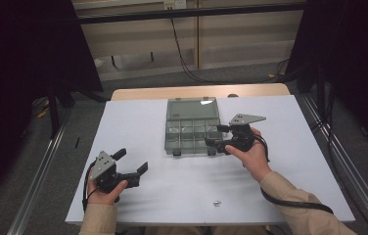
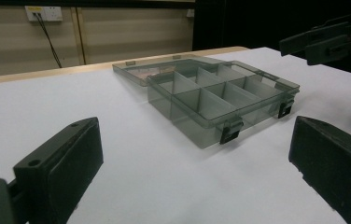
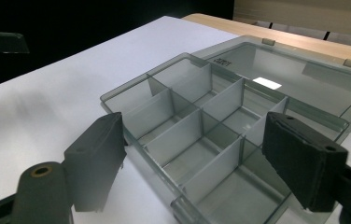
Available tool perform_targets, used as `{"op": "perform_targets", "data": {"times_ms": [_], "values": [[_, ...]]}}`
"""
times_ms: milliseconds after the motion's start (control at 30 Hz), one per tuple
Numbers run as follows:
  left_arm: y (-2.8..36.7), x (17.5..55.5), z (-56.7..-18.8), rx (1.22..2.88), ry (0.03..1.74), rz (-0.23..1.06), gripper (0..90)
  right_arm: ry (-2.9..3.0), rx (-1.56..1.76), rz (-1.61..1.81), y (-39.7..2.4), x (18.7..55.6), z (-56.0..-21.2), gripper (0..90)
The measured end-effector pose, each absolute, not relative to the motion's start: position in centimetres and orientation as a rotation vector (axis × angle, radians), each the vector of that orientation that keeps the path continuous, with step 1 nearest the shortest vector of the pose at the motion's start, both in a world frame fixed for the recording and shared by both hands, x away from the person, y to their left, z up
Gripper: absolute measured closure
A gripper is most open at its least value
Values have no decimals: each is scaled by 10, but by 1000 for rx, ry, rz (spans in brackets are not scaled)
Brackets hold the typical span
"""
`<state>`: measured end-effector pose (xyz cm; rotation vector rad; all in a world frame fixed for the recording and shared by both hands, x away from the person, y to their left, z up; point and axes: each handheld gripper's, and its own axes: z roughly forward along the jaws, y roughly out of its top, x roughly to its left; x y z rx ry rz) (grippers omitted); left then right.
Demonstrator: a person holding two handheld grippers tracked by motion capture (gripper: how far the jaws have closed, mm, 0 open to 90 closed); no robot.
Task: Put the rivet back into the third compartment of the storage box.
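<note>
- Smoky-grey transparent plastic organiser box with divider walls sits mid-tabletop, lid flat open behind it, toward the far edge; two dark latches on the near rim.
- White tabletop has broad bare room left of the box and in front of it.
- Right tool at the box's right near corner — jaws wide, nothing between the pads; in the right gripper view they straddle the near compartments.
- Left tool rests near the front-left edge, well apart from the box — jaws wide, holding nothing.
- Small pale object near the front edge; too small to identify.
</note>
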<state>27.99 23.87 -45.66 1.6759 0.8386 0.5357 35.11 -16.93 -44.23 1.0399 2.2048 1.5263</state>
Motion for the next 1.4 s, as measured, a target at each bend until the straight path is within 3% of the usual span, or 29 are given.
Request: {"op": "perform_targets", "data": {"times_ms": [600,1400], "values": [[240,280,-456,1681,838,543,28,2232,1006,1545,-180,323,-447,111],[239,278,-454,1670,841,544,28,2290,945,1566,-182,285,-456,90]]}}
